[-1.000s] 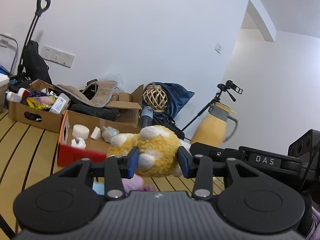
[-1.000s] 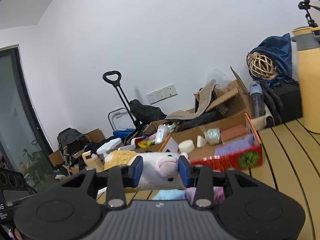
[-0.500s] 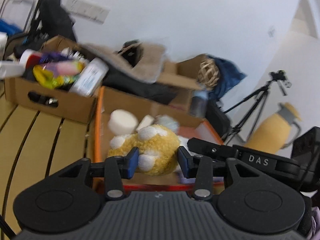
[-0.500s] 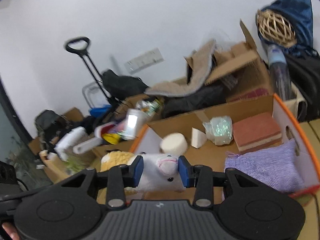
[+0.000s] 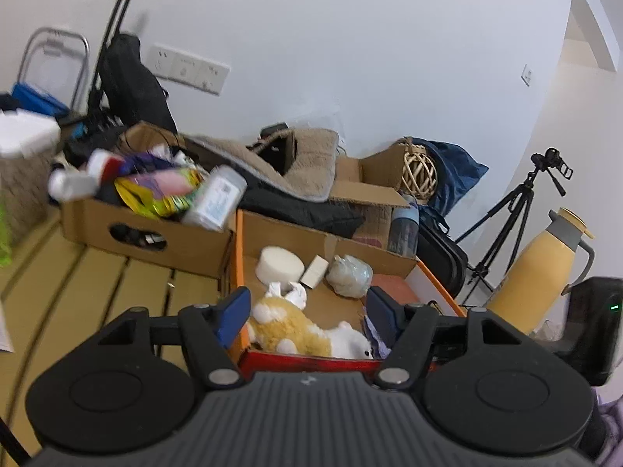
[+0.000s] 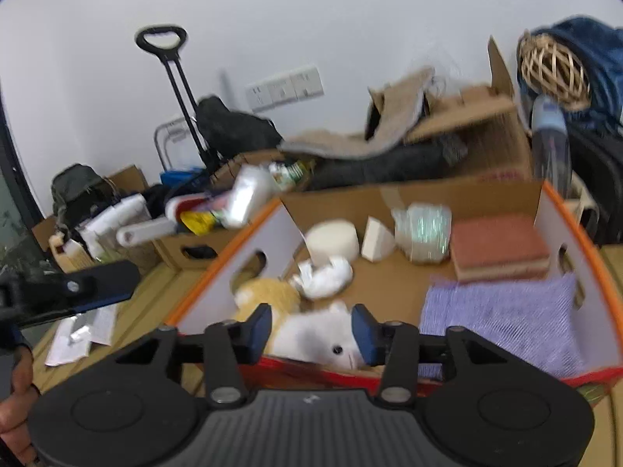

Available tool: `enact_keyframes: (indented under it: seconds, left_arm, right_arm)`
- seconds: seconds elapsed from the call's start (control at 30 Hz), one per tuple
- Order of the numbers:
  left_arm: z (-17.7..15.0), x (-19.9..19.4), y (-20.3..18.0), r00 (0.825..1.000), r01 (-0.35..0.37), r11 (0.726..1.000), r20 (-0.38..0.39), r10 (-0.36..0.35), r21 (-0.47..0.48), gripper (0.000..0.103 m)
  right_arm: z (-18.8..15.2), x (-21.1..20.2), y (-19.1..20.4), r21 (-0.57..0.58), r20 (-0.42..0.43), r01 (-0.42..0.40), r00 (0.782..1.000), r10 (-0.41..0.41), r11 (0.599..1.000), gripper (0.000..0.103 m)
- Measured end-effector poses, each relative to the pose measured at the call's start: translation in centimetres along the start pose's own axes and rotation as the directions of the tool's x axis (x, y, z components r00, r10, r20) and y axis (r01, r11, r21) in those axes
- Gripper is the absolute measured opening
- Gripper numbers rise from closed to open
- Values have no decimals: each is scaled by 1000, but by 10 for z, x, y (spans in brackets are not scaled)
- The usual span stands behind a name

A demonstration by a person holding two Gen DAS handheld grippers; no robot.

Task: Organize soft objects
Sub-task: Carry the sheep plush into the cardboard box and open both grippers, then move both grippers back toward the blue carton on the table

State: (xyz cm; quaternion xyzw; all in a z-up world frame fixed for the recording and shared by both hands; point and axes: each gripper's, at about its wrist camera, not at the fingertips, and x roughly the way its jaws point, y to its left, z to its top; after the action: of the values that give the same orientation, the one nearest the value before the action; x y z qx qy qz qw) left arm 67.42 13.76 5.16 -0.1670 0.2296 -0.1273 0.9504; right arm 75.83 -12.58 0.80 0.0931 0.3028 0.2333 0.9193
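Over the near end of the orange-rimmed cardboard box point(image 5: 238, 257), both grippers hang side by side; left gripper point(image 5: 307, 313) has its jaws spread wide, just been opening, blue pads clear of the yellow and white plush toy point(image 5: 290, 325) lying on the box floor below and between them; right gripper point(image 6: 309, 332) also just been opening, jaws parted, the toy's white head point(image 6: 315, 336) between the pads, which appear clear of it though the blur makes contact hard to judge; toy lies on its side at the box's near wall; same box also holds a white round sponge point(image 6: 333, 239), a white wedge point(image 6: 375, 239), a crumpled clear bag point(image 6: 422, 231), a reddish sponge block point(image 6: 500, 247), a purple cloth point(image 6: 502, 323); box sits on the slatted wooden surface point(image 5: 97, 284); left gripper's finger shows at left in right wrist view.
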Motion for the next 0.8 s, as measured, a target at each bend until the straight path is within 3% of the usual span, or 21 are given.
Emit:
enact_keyframes:
  seconds: [0.13,0.27,0.43,0.5,0.67,0.8]
  left_arm:
    - [12,-37,-15,999,-18,1000,29,18,-5,67]
    - [19,-83,-42,997,-17,999,71,15,38,69]
    - [2,-139,-75,995,-34,991,96,21,130,74]
    - [-20,-162,-87,993,-71,981,103,53,181,75]
    - [-92,-219,-113,985,-132,954,142,97,269,82]
    - [-147,-262,-124,982,-142,953,162,100,269,83]
  right_arm:
    - [13,-53,15,-38,52,7,999,-5,999,47]
    - [19,-117,27,-94,106,28,994,-18,995,56]
    - [7,-202,34,-122,176,69,983,-47,990,62]
    - [-10,-232,35,-132,193,82,980,-55,988,69]
    - [-82,-293,43,-175,201,127,975,-91,976,74]
    - [-151,-334,60,-233,237,205,960,-149,950,82]
